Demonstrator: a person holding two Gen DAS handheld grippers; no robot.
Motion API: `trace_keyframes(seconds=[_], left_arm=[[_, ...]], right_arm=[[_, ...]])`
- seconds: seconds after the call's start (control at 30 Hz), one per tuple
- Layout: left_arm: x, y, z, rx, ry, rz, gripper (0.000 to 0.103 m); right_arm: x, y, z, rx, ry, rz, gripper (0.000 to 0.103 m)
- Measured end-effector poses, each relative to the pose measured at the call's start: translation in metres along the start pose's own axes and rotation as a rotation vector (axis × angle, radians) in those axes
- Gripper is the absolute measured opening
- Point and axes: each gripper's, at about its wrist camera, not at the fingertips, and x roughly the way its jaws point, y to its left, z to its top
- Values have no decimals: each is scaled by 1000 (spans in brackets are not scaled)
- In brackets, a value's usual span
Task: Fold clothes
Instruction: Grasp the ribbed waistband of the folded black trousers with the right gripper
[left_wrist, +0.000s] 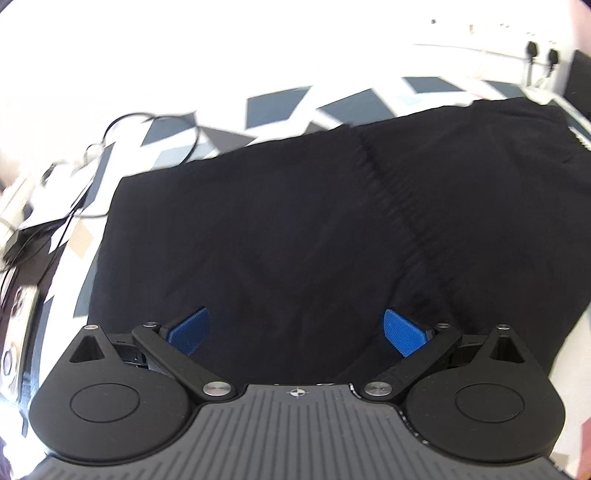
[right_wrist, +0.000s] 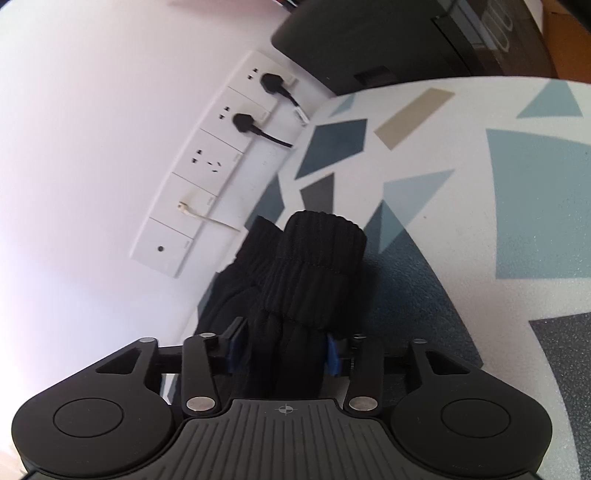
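A black garment lies spread flat on the table, whose top is white with blue and grey patches. My left gripper hovers over the garment's near part. It is open wide, its blue pads far apart and holding nothing. In the right wrist view a black sleeve with a ribbed cuff lies bunched on the table and points at the wall. My right gripper straddles the sleeve just behind the cuff. Its blue pads stand at the cloth's sides, half apart, without visibly squeezing it.
A white wall socket strip with two black plugs runs along the table's far edge. A dark box stands at the far corner. Black cables and a device lie on the table left of the garment.
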Motion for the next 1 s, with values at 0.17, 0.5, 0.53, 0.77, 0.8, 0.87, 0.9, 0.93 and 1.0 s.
trace_keyframes(seconds=[0.17, 0.5, 0.53, 0.77, 0.8, 0.87, 0.9, 0.93, 1.0], left_arm=[[11, -7, 17, -5, 0, 2, 102], [33, -24, 40, 33, 15, -65, 102], [34, -26, 39, 41, 15, -65, 102], [40, -33, 40, 27, 42, -80, 103], [40, -33, 41, 28, 43, -83, 103], [40, -36, 40, 35, 38, -91, 103], [40, -37, 40, 38, 36, -97, 103], [41, -38, 40, 37, 36, -106, 103], [42, -39, 41, 31, 36, -125, 103]], right_arm=[[12, -3, -3, 29, -17, -15, 68], [28, -12, 3, 76, -16, 32, 41], [30, -14, 4, 93, -18, 35, 41], [26, 6, 7, 68, -69, 97, 20], [19, 16, 8, 47, -83, 125, 20], [5, 39, 11, -10, -108, 180, 19], [-1, 50, 13, -40, -118, 209, 19], [-8, 62, 15, -69, -128, 238, 19], [-13, 80, 17, -123, -132, 254, 19]])
